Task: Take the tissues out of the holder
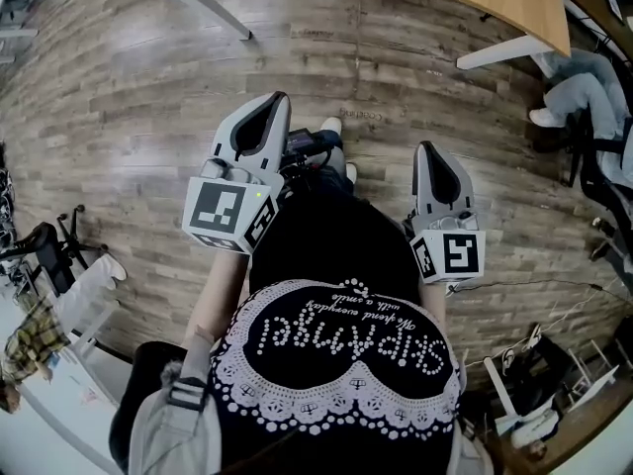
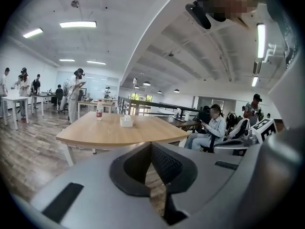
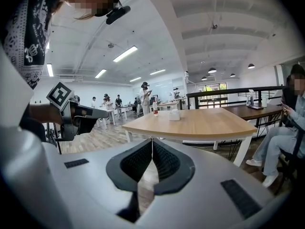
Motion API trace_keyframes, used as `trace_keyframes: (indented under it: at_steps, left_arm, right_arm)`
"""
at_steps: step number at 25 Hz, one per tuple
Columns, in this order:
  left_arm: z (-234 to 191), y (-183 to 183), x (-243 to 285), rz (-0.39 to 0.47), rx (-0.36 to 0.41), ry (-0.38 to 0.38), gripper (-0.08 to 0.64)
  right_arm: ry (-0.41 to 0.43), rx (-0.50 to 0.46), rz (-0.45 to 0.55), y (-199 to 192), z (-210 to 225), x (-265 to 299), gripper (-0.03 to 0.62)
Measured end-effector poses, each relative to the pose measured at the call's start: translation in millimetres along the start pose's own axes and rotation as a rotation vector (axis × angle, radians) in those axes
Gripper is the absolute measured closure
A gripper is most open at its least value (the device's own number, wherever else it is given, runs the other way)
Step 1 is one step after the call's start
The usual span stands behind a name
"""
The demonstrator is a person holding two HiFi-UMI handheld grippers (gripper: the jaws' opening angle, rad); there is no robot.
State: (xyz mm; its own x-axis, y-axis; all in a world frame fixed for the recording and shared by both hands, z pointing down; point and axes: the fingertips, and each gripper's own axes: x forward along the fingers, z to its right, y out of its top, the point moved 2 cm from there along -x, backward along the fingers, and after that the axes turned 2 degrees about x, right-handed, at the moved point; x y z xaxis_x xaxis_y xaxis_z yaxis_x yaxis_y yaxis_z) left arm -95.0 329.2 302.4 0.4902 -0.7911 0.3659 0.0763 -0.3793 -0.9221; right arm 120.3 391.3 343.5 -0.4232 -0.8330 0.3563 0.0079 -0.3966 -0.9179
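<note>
Standing on a wood-plank floor (image 1: 129,97), the person holds both grippers low in front of the body, short of a pale wooden bench (image 3: 205,123) with white legs. The room is a large open office with a white ceiling and strip lights. More desks stand further back with several people among them, and a dark railing runs behind the bench. One seated person (image 2: 212,128) is on a chair just past the bench's corner, head bent toward the hands.

The head view cuts the bench off at the frame's top edge, so only part of its top and near rim shows there, and the tissue holder (image 2: 126,121) is out of that frame. The holder appears only in the two gripper views, as a small white box on the bench top. It is too small to tell how the tissues sit in it. A bottle (image 2: 99,110) with a red label stands near it on the bench, apart from it.

The left gripper (image 2: 151,146) has its fingers closed, the ribbed pads meeting at the tips and empty. The right gripper (image 3: 152,140) is the same, with its fingers together and empty. The holder lies well apart from both, out ahead on the bench. In the left gripper view it sits above and a little left of the fingertips, and in the right gripper view above and a little right of them. Neither gripper touches the bench.
</note>
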Motion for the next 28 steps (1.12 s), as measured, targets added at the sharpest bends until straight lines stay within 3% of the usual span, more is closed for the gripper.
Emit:
trace_keyframes:
  at_steps: [10, 28]
  left_arm:
    - [-49, 30, 51, 0.011, -0.002, -0.043, 0.554]
    - [-91, 25, 71, -0.029, -0.046, -0.024, 0.554]
  right_arm:
    - [-0.046, -0.002, -0.016, 27, 11, 59, 0.580]
    - [-0.043, 0.022, -0.071, 28, 7, 101, 0.580]
